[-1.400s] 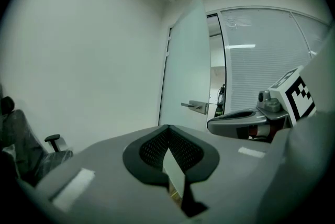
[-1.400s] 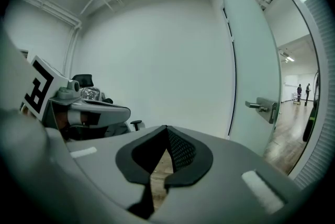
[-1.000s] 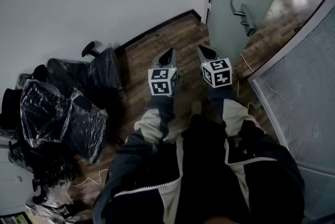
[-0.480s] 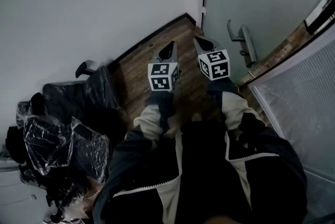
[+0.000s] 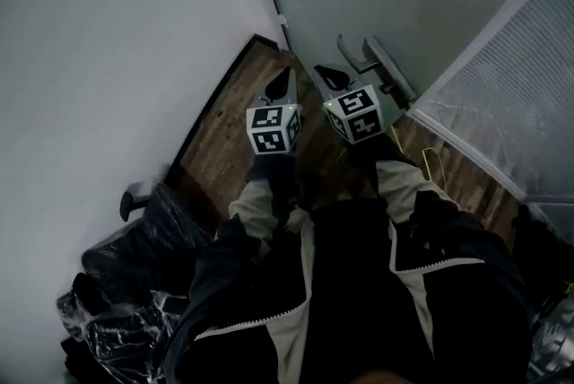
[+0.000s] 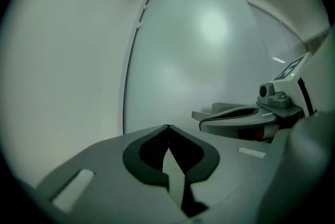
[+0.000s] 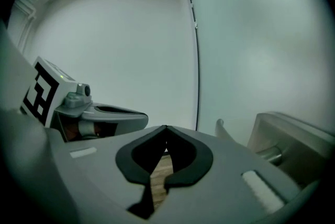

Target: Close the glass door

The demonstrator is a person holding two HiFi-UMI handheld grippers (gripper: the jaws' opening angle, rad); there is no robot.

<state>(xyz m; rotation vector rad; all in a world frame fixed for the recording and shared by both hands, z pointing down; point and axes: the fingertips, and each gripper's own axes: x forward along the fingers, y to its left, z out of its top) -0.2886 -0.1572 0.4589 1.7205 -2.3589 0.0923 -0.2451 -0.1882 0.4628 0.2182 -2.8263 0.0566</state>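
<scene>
Nearer the door handle (image 5: 378,59) now sit left tongs (image 5: 280,86) and right tongs (image 5: 330,75) (both clenched, empty).

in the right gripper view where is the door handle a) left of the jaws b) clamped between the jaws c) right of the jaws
c: the door handle shows to the right of the right gripper, whose jaws are shut with nothing between them.
</scene>
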